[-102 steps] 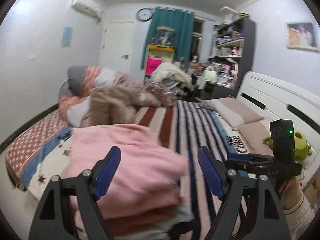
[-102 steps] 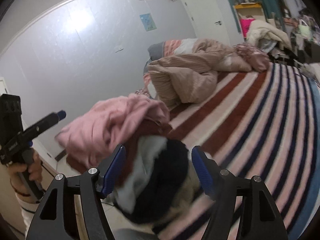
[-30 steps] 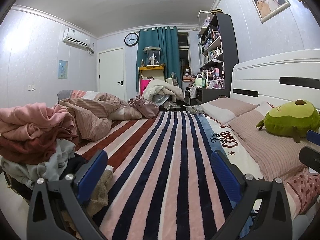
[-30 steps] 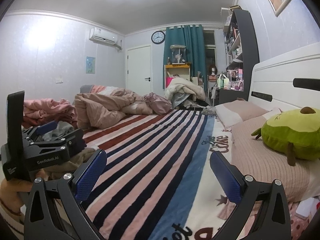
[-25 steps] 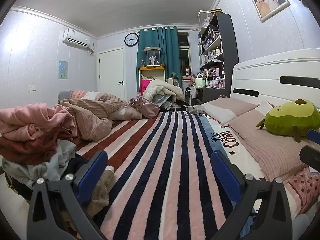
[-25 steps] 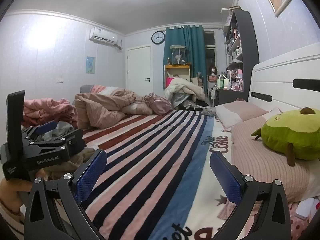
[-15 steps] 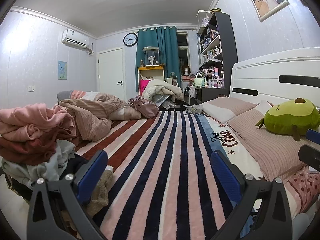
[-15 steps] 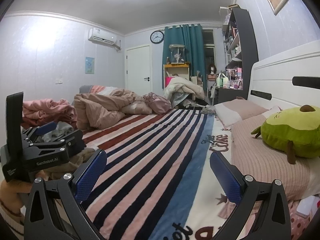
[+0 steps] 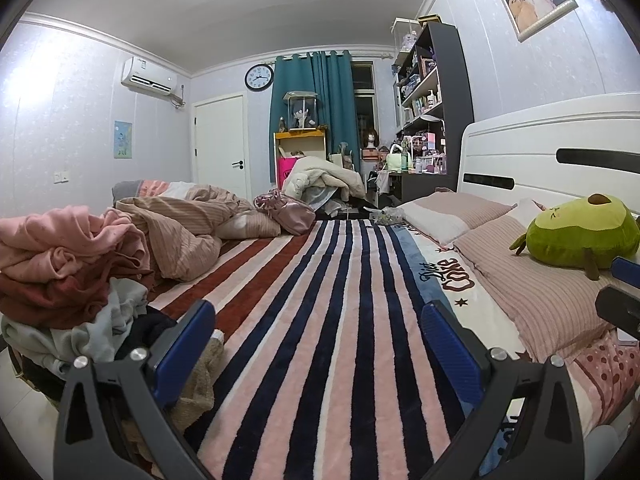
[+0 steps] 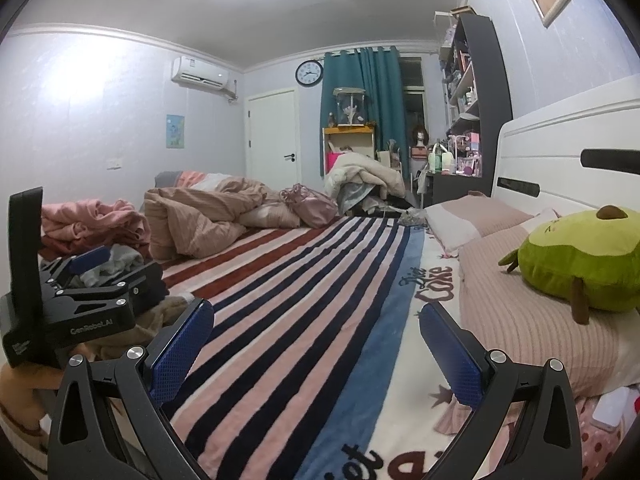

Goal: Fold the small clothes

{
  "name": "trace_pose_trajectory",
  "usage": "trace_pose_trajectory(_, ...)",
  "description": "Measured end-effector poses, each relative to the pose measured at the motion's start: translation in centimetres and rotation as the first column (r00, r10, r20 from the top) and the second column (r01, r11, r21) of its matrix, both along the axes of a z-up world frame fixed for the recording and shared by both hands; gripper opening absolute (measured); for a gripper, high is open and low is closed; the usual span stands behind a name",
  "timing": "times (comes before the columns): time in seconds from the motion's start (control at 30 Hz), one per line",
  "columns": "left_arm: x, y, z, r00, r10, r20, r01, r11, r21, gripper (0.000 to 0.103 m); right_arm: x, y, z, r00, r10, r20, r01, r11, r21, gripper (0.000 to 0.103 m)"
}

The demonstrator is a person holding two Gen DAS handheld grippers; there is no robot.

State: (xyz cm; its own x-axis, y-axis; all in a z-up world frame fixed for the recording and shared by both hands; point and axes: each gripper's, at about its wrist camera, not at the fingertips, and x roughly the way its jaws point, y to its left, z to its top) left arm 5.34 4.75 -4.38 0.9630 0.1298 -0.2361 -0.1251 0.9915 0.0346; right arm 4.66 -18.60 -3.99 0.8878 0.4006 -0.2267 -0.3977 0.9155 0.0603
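The left gripper (image 9: 316, 344), a black frame with 2 blue cross-hatched rubber pads (image 9: 182, 350), hangs low over the fuzzy striped fleece blanket (image 9: 320, 320) with its jaws spread wide and nothing between them. The right gripper (image 10: 316, 344), built the same way, has its jaws equally wide apart and empty above the blanket's pale blue band and printed lettering.

The crumpled heap of small clothes (image 9: 68, 272) sits at the left edge of the bed: a soft pink knit on top, a dark red garment under it, then pale grey and black pieces, with a beige towelling fold just beside the left pad. Beyond the heap lies a rumpled tan ribbed quilt (image 9: 180, 236).

Toward the white panelled headboard (image 9: 552, 152), 2 ribbed pinkish pillows (image 9: 536, 280) line the right edge of the bed, and a rounded green plush avocado toy (image 9: 580, 236) rests on the nearer pillow.
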Motion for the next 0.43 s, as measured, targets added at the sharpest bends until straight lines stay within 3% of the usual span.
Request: trace_pose_trajectory(0.43, 0.47, 0.44, -0.48, 1.0, -0.017, -0.015, 0.017, 1.0, -0.01, 0.102, 0.05, 0.06, 0.09, 1.0, 0.0, -0.004, 0.0, 1.0, 0.0, 0.103)
